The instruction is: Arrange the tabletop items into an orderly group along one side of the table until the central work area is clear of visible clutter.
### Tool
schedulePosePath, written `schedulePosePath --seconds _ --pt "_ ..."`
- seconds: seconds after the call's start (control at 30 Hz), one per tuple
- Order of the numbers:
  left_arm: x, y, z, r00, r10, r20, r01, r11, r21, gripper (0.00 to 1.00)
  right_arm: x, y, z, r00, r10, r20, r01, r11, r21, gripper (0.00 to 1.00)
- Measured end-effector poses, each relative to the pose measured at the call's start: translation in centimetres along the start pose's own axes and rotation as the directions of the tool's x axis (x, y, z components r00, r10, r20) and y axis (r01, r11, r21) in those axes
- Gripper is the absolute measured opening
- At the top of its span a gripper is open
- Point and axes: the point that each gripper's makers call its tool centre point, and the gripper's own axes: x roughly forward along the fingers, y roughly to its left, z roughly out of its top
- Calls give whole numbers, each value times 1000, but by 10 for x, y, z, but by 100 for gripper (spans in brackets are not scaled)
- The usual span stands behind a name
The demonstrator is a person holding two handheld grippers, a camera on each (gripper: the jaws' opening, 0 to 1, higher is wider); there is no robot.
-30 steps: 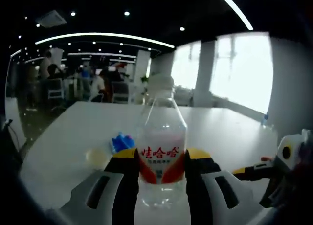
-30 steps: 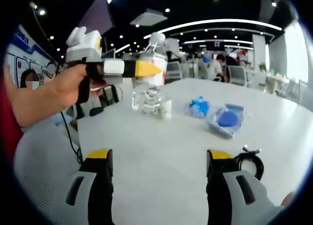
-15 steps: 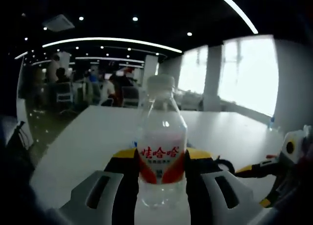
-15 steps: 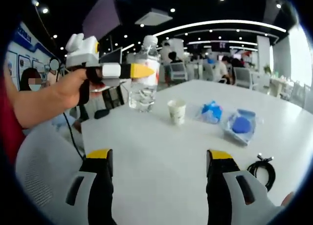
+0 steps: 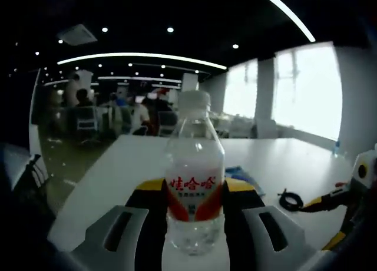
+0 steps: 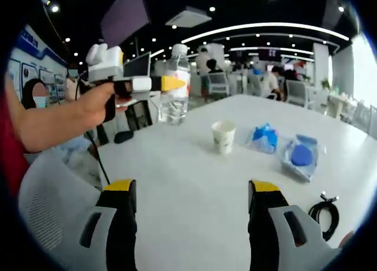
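Observation:
A clear water bottle (image 5: 194, 182) with a white cap and a red-lettered label stands upright between the jaws of my left gripper (image 5: 194, 195), which is shut on it and holds it above the white table (image 5: 147, 159). Seen from the right gripper view, that left gripper (image 6: 171, 83) carries the bottle (image 6: 175, 91) in the air over the table's far left edge, in a person's hand (image 6: 97, 103). My right gripper (image 6: 191, 191) stands open low over the near part of the table (image 6: 194, 165), nothing between its jaws.
On the table sit a paper cup (image 6: 223, 135), a crumpled blue wrapper (image 6: 263, 138), a clear bag with a blue disc (image 6: 301, 156) and a coiled black cable (image 6: 322, 210). The cable (image 5: 290, 200) also lies right of the bottle. Chairs and people fill the room behind.
My left gripper has lifted the bottle further up and away toward the table's far left edge. The right gripper view has shifted slightly; its jaws stay open.

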Motion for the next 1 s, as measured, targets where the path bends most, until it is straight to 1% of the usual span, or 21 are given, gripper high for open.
schedulePosePath --seconds 0.13,0.23,0.37,0.6,0.7,1.0 --pt "11 18 -4 1000 17 4 -17 1000 -4 33 4 -4 -1 1000 -10 -13 10 1000 3 77" --pt "24 31 -7 1000 28 13 -27 1000 -15 33 5 -5 -2 1000 -14 -25 14 1000 -3 77" --pt "36 38 -11 999 33 13 -33 999 -22 33 7 -8 -6 999 -20 -40 20 1000 -4 77" --pt "59 48 -20 999 28 26 -28 1000 -8 34 6 -16 -11 997 -38 -65 38 999 -4 77" --pt "69 55 -28 999 28 25 -28 1000 -14 34 7 -19 -13 996 -45 -76 45 999 -11 77" --pt "91 65 -54 999 31 8 -30 999 -28 34 14 -22 -16 995 -49 -90 48 999 -10 76"
